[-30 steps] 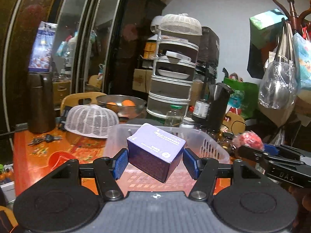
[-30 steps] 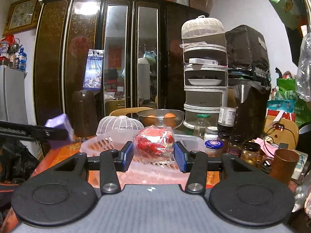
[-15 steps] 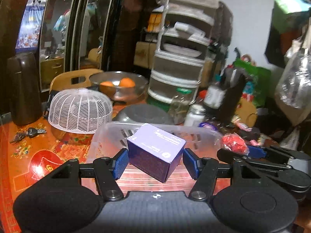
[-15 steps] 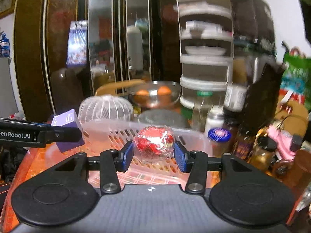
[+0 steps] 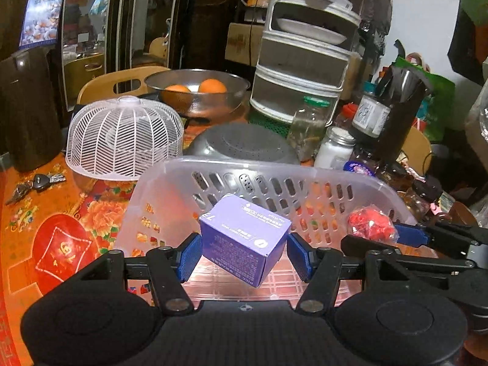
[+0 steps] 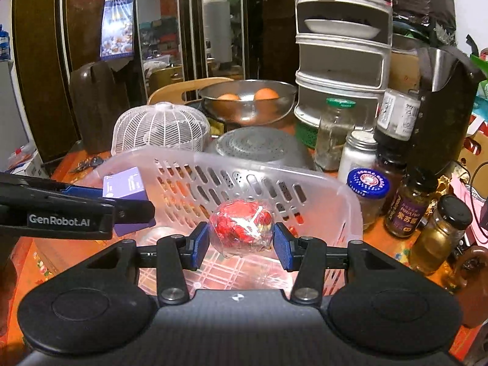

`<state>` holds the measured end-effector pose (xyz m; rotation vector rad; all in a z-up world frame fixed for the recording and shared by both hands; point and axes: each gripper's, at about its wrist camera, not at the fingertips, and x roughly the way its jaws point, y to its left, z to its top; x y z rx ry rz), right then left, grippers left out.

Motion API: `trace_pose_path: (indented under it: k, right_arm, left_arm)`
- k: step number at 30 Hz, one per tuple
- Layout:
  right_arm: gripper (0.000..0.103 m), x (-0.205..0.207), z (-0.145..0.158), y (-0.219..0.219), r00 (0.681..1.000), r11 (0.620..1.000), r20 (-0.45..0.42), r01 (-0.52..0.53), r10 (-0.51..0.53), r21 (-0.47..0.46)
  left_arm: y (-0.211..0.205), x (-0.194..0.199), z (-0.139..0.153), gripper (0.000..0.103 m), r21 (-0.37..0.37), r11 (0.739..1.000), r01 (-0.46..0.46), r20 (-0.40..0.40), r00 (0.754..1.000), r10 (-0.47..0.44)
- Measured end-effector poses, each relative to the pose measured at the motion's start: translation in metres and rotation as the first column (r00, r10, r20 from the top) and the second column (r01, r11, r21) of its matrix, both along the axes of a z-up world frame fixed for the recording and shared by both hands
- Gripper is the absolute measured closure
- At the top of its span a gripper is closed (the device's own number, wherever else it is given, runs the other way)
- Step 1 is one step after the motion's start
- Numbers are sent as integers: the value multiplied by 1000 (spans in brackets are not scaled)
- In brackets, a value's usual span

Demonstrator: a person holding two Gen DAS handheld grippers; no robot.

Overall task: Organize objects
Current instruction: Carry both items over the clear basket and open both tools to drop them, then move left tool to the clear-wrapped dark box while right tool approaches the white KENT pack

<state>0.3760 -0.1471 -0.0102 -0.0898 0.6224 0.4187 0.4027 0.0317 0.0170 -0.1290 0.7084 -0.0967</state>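
- The left gripper (image 5: 244, 254) has its jaws clamped on a small purple cardboard box with white print (image 5: 244, 238), held tilted with one corner pointing down.
- That box hangs above the inside of the translucent white plastic basket with slotted walls (image 5: 170, 170), near its left half, and does not touch the floor of the basket.
- The right gripper (image 6: 241, 245) has its jaws clamped on a round red bundle wrapped in clear film (image 6: 242, 228).
- The bundle is also held over the inside of the basket, toward its right half, just beside the box but apart from it.
- The basket stands on the orange flower-patterned worktop (image 5: 27, 213).
- Behind the basket's left corner sits a white plastic mesh dome cover (image 5: 123, 141); directly behind the basket lies an upturned grey metal colander (image 5: 244, 145).
- Farther behind the basket a steel bowl (image 5: 198, 91) holds two oranges (image 5: 212, 86).
- To the right of the basket stand several glass jars, the nearest with a blue lid (image 6: 367, 183).
- Left of the basket, a bunch of keys (image 5: 33, 184) lies on the worktop.
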Motion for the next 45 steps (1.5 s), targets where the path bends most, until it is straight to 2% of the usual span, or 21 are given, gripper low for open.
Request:
trace_pose_path:
  k: [3,4,5,6,8,10,11,12,14,15,17,21,26,30,33,36,39,41,45]
  right_arm:
    - [51,2,-1,1,1000,1000,-12,-3,3,1]
    - [48,1,-1,1,1000,1000,-10,-2,2,1]
    - [39,1,-1,0,1000,1000,-5,0,0,-2]
    - [31,0,0,0,1000,1000,5,-2,2,-1]
    - [28,-2,2,-3,1000,1000,21,7,-7,10]
    - [27,-5,6,-8,999,999,38,12,-13,30]
    - [23,-9,9,-11,999,999,51,18,-20,43]
    - [14,-11,12,-14,998,998,59,22,-25,54]
    - [3,-22,19,-22,996,997,88,28,-35,78]
    - [1,-30,21,-26,993,996,107,28,-38,88]
    - [0,-51,25,-36,989,995,146,24,-38,101]
    - [0,-105,18,-59,971,991,226,50,-77,124]
    - [0,-168,-23,-87,966,974,232,65,-116,217]
    - [0,-196,-69,-94,982,963,150,75,-117,257]
    - [0,-209,-92,-99,987,955,95,96,-127,280]
    - [0,-217,-104,-103,988,951,86,101,-131,292]
    - [0,-216,-107,-102,983,962,100,124,-151,242]
    - [0,-216,-108,-106,982,960,90,138,-164,245]
    - [0,-217,-112,-109,983,958,98,128,-158,258]
  left_arm:
    - [0,0,-4,37,-3,1000,0,1,1000,0]
    - [0,-1,-5,37,-9,1000,-5,5,1000,5]
    - [1,-1,-5,36,-15,1000,-7,8,1000,7]
    - [1,-1,-5,33,-23,1000,-4,9,1000,4]
    - [3,-2,-5,26,-30,1000,-2,14,1000,3]
    - [5,-7,-3,14,-38,999,-6,33,999,7]
    - [6,-10,-1,14,-48,999,-9,43,999,11]
    - [8,-15,2,14,-62,998,-13,60,998,17]
    - [10,-32,10,12,-70,998,-8,111,994,16]
    - [10,-46,15,8,-66,998,-3,146,989,13]
    - [10,-77,23,1,-59,998,19,214,977,-6]
    - [17,-147,14,0,-32,999,27,292,956,-17]
    - [26,-208,-37,0,-114,992,51,253,967,-21]
    - [14,-234,-77,0,-130,989,70,172,984,-47]
    - [3,-240,-89,0,-101,991,90,140,987,-75]
    - [-11,-236,-93,0,-33,993,117,121,986,-112]
    - [-21,-231,-98,0,26,990,140,93,985,-142]
    - [-26,-224,-101,1,60,987,149,73,986,-153]
    - [-30,-217,-108,4,73,985,159,48,985,-163]
